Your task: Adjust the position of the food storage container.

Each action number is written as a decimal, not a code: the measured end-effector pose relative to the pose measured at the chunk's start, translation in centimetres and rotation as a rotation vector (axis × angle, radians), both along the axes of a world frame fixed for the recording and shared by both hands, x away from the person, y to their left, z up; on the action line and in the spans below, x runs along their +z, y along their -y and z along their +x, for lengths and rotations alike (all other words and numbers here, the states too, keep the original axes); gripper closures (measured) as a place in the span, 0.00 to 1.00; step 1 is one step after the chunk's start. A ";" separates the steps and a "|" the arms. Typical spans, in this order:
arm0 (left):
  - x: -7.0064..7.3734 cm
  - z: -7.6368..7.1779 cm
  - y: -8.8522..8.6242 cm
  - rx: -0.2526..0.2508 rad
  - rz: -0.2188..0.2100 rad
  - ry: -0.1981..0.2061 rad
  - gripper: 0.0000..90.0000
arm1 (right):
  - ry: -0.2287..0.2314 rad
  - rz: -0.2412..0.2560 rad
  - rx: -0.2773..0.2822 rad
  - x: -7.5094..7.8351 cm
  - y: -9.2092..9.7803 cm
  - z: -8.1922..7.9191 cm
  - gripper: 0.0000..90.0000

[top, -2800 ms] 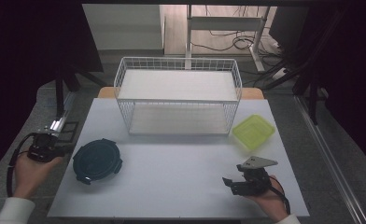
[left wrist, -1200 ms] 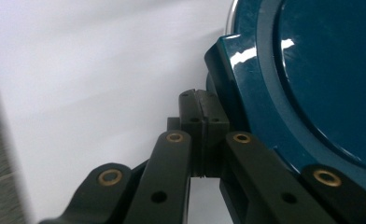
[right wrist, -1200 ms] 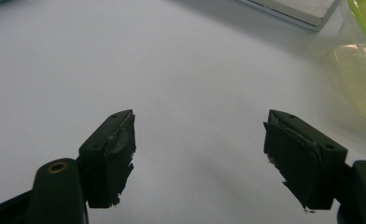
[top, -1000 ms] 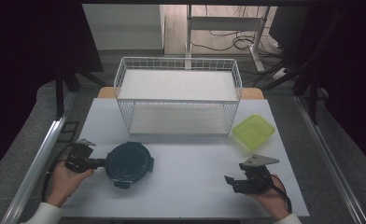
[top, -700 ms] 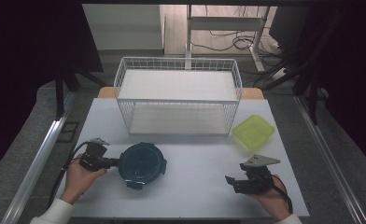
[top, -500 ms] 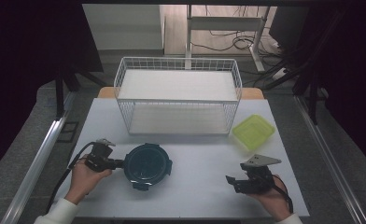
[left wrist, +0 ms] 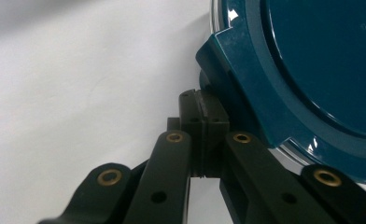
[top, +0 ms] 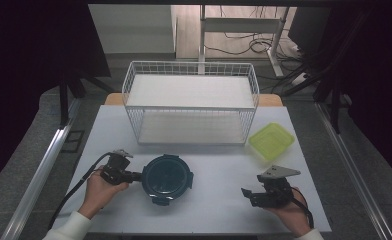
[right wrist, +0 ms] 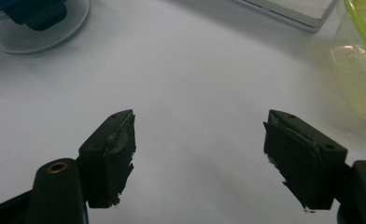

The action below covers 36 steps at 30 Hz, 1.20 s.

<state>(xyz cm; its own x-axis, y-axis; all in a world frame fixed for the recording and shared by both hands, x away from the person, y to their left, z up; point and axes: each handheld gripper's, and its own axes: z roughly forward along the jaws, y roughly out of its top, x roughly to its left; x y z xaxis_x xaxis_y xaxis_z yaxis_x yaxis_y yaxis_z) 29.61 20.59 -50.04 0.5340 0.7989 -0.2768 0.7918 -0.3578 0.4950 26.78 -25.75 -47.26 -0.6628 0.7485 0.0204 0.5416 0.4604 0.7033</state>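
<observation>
The left gripper [top: 134, 176], held in the person's left hand [top: 100, 189] at about eight o'clock on the white table [top: 219, 202], is pointing toward three o'clock, and its jaws are pressed together on a side latch tab at the nine o'clock edge of the round container with a dark teal plastic lid [top: 167, 178]. In the left gripper view, the two black jaws are meeting with no gap between them right at the lid's [left wrist: 312, 70] protruding latch, and a clear rim is showing beneath the teal edge. The container is sitting on the table at roughly seven o'clock, just in front of the white wire basket [top: 191, 102], which is standing at twelve o'clock.

The right gripper [top: 248, 194], in the person's right hand [top: 290, 217], is resting at about five o'clock with its jaws spread wide apart, holding nothing. In the right gripper view, bare table is lying between the two pads [right wrist: 110, 154], with the clear-walled container [right wrist: 36, 23] at eleven o'clock and a translucent yellow-green rectangular plastic container [right wrist: 361, 70] at two o'clock. From the high view, that yellow-green container [top: 271, 141] is sitting at three o'clock, just beside the basket's right front corner.
</observation>
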 end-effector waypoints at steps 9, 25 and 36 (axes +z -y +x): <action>0.1 0.4 2.0 -0.037 0.002 0.006 1.00 | -0.002 0.005 -0.005 0.0 0.1 0.0 0.27; 0.2 0.3 5.1 -0.099 -0.030 0.000 1.00 | -0.006 0.005 -0.007 0.0 0.1 0.0 0.27; 0.0 0.2 6.1 -0.121 -0.084 -0.026 1.00 | -0.007 0.007 -0.009 0.0 0.1 0.1 0.27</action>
